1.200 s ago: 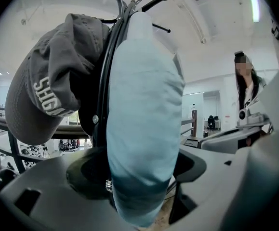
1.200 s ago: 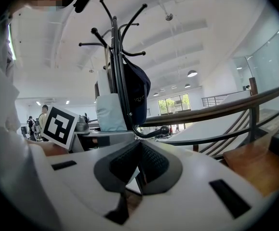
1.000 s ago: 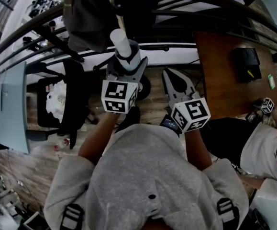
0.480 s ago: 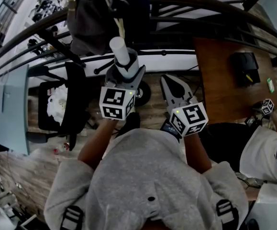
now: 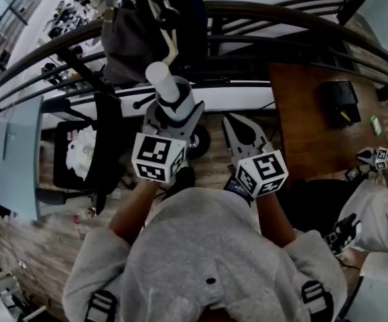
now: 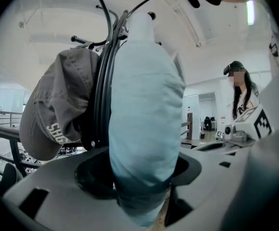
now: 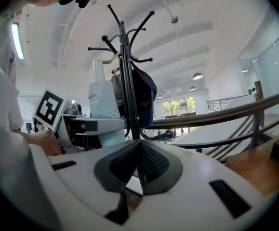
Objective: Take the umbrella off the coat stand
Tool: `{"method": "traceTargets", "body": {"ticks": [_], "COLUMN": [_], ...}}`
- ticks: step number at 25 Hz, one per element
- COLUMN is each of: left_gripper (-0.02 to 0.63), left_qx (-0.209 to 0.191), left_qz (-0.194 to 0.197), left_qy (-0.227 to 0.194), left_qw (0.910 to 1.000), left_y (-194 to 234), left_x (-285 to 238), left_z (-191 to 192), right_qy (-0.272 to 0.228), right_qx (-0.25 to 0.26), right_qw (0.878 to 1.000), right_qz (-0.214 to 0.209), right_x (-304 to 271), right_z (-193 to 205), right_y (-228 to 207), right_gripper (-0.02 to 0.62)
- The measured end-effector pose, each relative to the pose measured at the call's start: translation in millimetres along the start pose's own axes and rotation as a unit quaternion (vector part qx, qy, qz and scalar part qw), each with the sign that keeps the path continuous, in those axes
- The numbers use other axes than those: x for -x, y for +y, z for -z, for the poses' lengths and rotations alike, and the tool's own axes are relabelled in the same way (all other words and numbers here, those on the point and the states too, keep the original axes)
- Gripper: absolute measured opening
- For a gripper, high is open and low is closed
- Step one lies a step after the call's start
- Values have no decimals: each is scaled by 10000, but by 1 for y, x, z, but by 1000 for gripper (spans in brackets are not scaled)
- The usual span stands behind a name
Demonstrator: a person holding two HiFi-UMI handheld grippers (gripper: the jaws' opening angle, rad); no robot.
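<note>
A folded pale-blue umbrella (image 5: pixel 164 86) stands upright between the jaws of my left gripper (image 5: pixel 172 110), which is shut on it. In the left gripper view the umbrella (image 6: pixel 145 114) fills the middle, with the jaws of the left gripper (image 6: pixel 141 179) pressed on its lower end. Right behind it is the black coat stand (image 6: pixel 103 76), with a grey cap (image 6: pixel 57 109) hanging on it. My right gripper (image 5: pixel 237 125) is to the right, shut and holding nothing. Its own view shows the right gripper (image 7: pixel 138 165) facing the coat stand (image 7: pixel 125 81), where a dark cap (image 7: pixel 145 96) hangs beside the umbrella (image 7: pixel 102 105).
A curved dark railing (image 5: pixel 261 15) runs behind the stand. A brown desk (image 5: pixel 311 113) with a black device is at the right, and a black chair (image 5: pixel 90 146) at the left. Another person (image 5: pixel 381 213) sits at the far right, and one stands in the left gripper view (image 6: pixel 240 97).
My left gripper has drawn back toward me with the umbrella still in it, and the umbrella's top sits lower in the head view. The right gripper has barely moved.
</note>
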State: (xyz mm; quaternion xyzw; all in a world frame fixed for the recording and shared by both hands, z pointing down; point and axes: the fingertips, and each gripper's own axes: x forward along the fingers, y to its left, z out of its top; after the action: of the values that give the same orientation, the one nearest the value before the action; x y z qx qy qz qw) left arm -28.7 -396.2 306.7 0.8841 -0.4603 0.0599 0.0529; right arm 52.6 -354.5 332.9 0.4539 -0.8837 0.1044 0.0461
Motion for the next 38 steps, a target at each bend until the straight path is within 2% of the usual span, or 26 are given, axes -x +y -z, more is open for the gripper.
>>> {"method": "traceTargets", "body": {"ticks": [6, 21, 25, 33, 38], "left_gripper": [284, 284, 284, 284, 284], "left_qx": [-237, -436, -423, -655, -693], "left_qz": [272, 894, 989, 1120, 1181], "left_qy": [-173, -713, -791, -883, -858], "left_qw": [9992, 9925, 9911, 9876, 9869], "left_y": [-15, -64, -71, -85, -96], "left_x": [11, 48, 52, 60, 65], "left_z": [-25, -83, -92, -110, -106], "right_qy": [-22, -187, -283, -406, -458], "right_qx": [30, 109, 51, -22, -38], "right_qw": [10000, 9998, 9996, 9991, 9988], "right_qz": [-12, 23, 52, 114, 154], "right_x": [3, 29, 35, 52, 62], "right_z": [-3, -8, -10, -12, -12], "right_y": [2, 6, 6, 11, 11], "right_gripper": [11, 11, 11, 11, 11]}}
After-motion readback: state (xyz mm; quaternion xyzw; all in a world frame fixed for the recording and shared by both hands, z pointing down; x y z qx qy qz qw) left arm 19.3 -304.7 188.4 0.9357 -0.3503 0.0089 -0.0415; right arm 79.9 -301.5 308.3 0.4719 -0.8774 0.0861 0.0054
